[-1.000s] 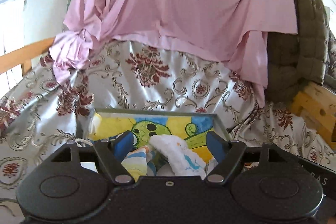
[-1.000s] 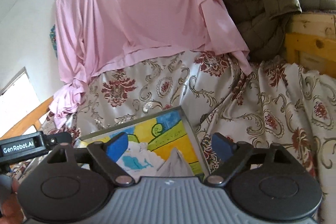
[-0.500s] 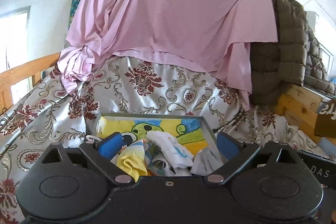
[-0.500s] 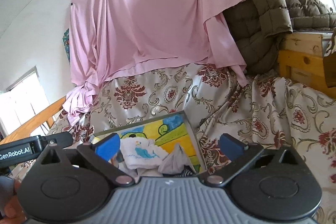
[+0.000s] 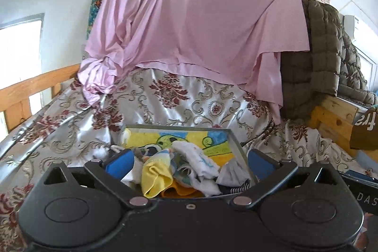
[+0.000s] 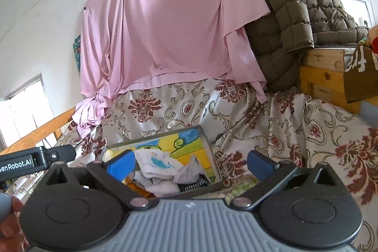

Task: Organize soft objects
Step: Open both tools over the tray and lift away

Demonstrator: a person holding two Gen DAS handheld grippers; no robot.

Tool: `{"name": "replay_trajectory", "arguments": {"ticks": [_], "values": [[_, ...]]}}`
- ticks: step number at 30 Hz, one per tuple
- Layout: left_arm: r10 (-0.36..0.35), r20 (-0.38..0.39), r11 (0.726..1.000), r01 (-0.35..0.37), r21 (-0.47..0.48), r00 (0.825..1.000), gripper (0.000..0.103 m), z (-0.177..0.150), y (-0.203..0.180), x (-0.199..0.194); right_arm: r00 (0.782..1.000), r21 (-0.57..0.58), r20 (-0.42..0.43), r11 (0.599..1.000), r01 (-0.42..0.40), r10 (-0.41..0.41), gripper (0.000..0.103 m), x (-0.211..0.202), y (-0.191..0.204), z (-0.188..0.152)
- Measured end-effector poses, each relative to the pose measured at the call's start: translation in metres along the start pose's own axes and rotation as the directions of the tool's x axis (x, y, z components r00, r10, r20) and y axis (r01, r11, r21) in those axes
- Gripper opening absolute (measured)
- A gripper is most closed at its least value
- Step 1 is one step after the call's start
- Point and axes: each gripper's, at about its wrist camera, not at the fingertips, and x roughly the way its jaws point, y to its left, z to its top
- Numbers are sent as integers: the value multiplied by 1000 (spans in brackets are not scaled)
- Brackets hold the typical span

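Observation:
A shallow box [image 5: 179, 127] with a yellow, blue and green cartoon lining lies on the floral satin bedspread [image 5: 184, 100]. Soft items are piled in it: a yellow cloth [image 5: 156, 175], a white cloth with a blue whale print [image 5: 198, 160], a grey cloth [image 5: 232, 174] and a striped sock [image 5: 238, 188]. My left gripper [image 5: 189, 158] hovers at the box's near side, its jaws opening, touching no cloth. My right gripper [image 6: 191, 163] stands open over the box [image 6: 210, 150], above the white cloth [image 6: 158, 164] and grey cloth [image 6: 191, 171], holding nothing.
A pink sheet [image 5: 193, 23] hangs behind the bed, with an olive quilted jacket [image 5: 323, 51] draped over a wooden frame [image 5: 330, 119] on the right. A wooden rail [image 5: 30, 86] runs along the left. The left gripper's body [image 6: 35, 158] and a hand [image 6: 9, 211] show at the right view's left edge.
Both grippers have drawn back from the box and their jaws have spread wider. More of the cloth pile and the room now shows in both views.

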Motion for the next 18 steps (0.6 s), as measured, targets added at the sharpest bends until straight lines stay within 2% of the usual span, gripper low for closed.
{"name": "replay_trajectory", "arguments": {"ticks": [8,18], "values": [[53,12,998,-52,-25,999,102,-16,9,-35,1000,-41,-4,999,6,-6,103,-29,9,-19],[81,44,997,-81,-3,996,102,-29,10,-69,1000,-35,24,999,2,-1,103,-55,11,-33]]}}
